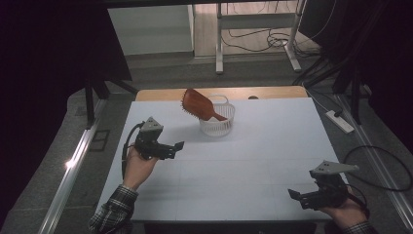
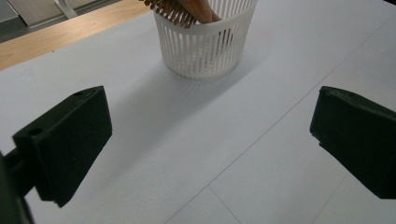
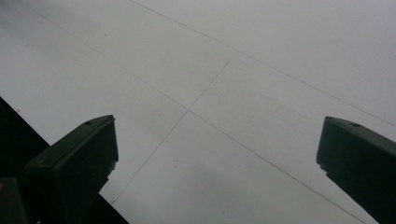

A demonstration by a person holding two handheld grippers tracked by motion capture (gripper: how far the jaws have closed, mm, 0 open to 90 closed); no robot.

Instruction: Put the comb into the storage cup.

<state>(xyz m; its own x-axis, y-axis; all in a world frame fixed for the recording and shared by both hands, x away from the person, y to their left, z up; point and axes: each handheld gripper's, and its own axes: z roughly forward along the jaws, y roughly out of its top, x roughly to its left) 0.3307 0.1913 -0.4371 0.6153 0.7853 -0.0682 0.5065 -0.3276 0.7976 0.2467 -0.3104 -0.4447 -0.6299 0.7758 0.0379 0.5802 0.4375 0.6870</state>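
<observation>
A brown wooden hairbrush (image 1: 197, 105) stands tilted in a white slotted basket (image 1: 217, 125) at the back middle of the white table (image 1: 253, 156), its bristled head leaning out to the left over the rim. In the left gripper view the basket (image 2: 205, 46) and the brush's bristles (image 2: 168, 9) lie ahead. My left gripper (image 1: 175, 147) hovers left of the basket, open and holding nothing, its jaws wide apart (image 2: 210, 144). My right gripper (image 1: 295, 195) sits at the table's front right corner, also open over bare tabletop (image 3: 217, 163).
A strip of wooden tabletop (image 1: 160, 93) shows along the far edge. Beyond it stand white desk legs (image 1: 219, 44) and cables on the floor. A power strip (image 1: 340, 121) lies on the floor at the right. Dark curtains flank both sides.
</observation>
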